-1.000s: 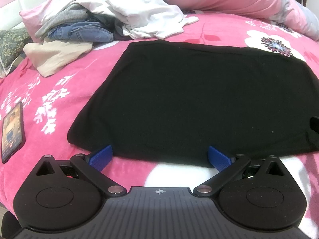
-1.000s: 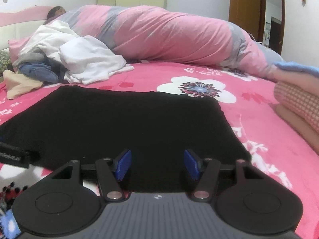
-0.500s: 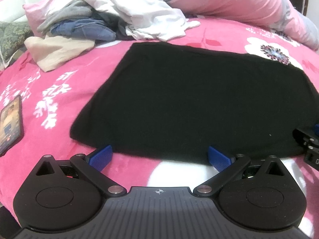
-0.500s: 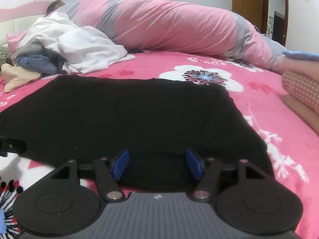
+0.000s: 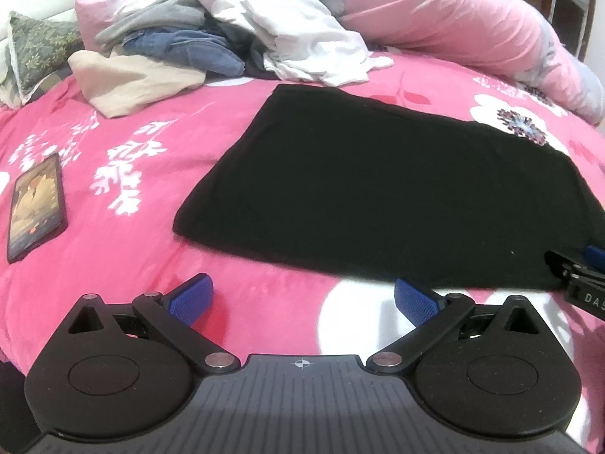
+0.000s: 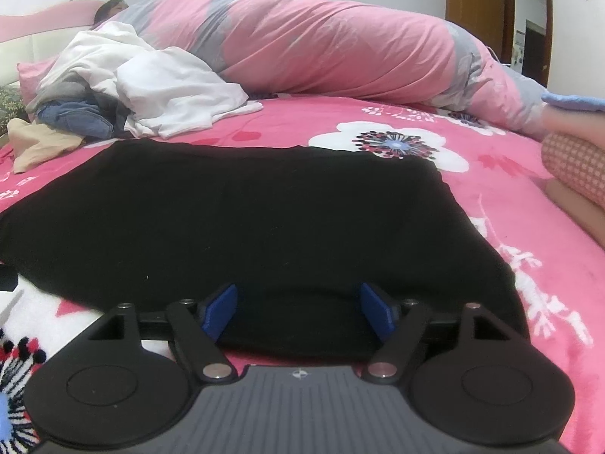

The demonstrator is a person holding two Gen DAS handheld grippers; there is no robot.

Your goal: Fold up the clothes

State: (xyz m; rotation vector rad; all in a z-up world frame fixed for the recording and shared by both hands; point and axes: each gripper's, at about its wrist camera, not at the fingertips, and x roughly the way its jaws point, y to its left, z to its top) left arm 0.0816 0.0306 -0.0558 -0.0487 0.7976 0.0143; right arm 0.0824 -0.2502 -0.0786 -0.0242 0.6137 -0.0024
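The right tongs are cut off by the left wrist view's edge.

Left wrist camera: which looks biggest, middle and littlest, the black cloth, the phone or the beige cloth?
1. black cloth, clearly largest.
2. beige cloth.
3. phone, though it lies nearer the camera, so beige cloth versus phone is less sure.

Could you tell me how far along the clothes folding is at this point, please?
Done: the black garment lies flat on the pink bedspread. In hand: both tools are open at its near edge, the left tool just short of it, the right tool over it, gripping nothing. Left: grasping, folding, then the clothes pile.
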